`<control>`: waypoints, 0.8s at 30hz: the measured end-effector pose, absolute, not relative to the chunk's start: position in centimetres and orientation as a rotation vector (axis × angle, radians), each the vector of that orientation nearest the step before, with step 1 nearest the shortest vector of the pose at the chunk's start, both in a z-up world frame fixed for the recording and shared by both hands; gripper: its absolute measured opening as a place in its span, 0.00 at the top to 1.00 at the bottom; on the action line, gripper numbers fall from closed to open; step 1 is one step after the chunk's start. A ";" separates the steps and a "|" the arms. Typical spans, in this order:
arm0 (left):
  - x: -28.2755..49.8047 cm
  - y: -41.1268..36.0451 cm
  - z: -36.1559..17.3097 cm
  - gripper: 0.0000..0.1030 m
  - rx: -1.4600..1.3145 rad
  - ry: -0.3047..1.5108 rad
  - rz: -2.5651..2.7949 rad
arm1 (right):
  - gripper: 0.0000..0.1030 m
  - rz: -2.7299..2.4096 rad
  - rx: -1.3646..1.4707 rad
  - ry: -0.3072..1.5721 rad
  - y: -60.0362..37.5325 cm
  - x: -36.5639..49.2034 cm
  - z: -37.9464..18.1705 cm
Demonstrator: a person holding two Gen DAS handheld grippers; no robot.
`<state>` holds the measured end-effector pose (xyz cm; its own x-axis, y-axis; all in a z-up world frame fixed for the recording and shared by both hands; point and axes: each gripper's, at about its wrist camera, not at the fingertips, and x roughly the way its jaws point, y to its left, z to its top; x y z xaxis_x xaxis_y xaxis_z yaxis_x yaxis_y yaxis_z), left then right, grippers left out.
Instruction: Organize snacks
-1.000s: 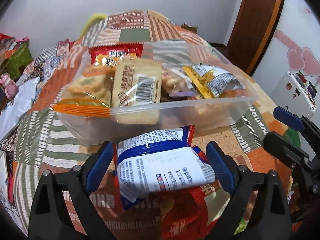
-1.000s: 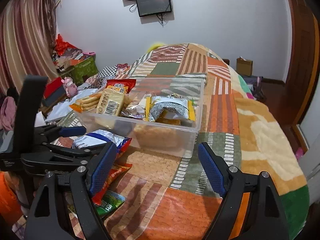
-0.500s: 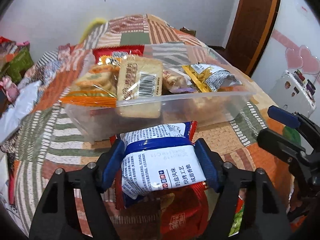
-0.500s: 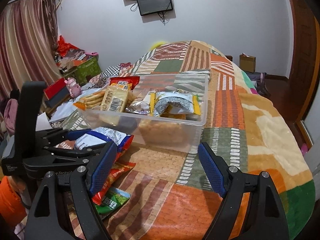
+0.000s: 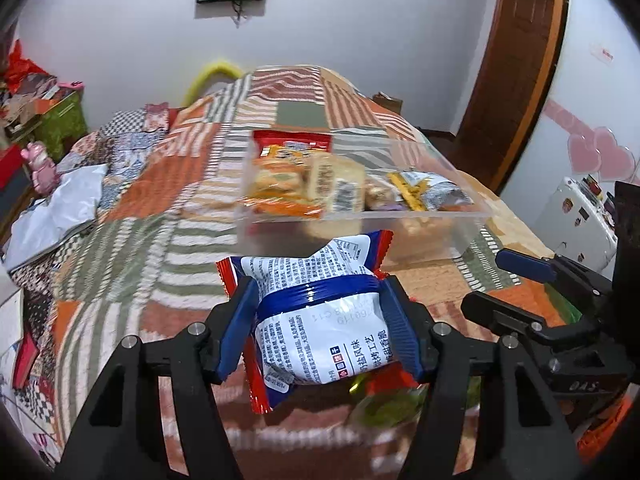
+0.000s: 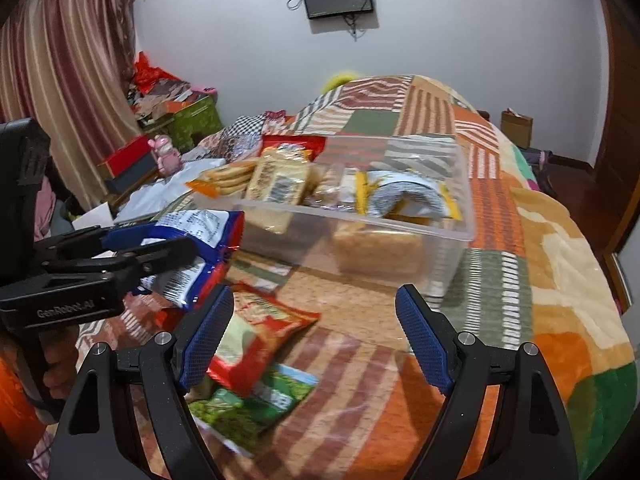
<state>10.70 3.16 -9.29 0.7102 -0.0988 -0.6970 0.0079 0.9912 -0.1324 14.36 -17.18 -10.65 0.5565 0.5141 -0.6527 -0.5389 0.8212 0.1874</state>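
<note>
The step in hand looks like carrying one snack to the clear plastic box (image 5: 360, 220); the left gripper (image 5: 318, 320) is closing its fingers on the blue-and-white packet (image 5: 320, 320), pinched between both pads, clear of the bed (image 5: 160, 184), with the box just beyond the fingertips. The next move likely calls for lifting it over the near rim and releasing; the right gripper (image 6: 314, 332) stands wide and empty, a red packet (image 6: 256, 332) and green packet (image 6: 256, 404) below its left finger.
</note>
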 end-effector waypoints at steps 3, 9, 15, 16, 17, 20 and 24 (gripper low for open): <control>9.4 5.0 -9.7 0.41 -0.145 0.785 -0.035 | 0.21 0.649 -0.041 0.778 -16.0 14.2 -10.8; 7.5 8.1 -11.9 0.47 -0.167 0.828 0.012 | 0.21 0.689 -0.084 0.816 -13.2 14.0 -11.3; 6.6 8.9 -13.7 0.54 -0.162 0.855 -0.009 | 0.21 0.653 -0.129 0.870 -11.2 15.5 -12.5; 6.5 8.9 -13.8 0.54 -0.163 0.853 -0.013 | 0.21 0.644 -0.127 0.881 -11.3 15.7 -12.7; 6.5 9.0 -13.9 0.52 -0.169 0.856 -0.016 | 0.21 0.637 -0.125 0.888 -11.5 15.8 -12.7; 6.8 9.3 -14.5 0.33 -0.199 0.879 -0.027 | 0.21 0.626 -0.116 0.913 -12.1 16.0 -13.0; 7.1 9.8 -15.4 0.20 -0.248 0.902 -0.031 | 0.21 0.606 -0.109 0.934 -13.3 15.9 -13.2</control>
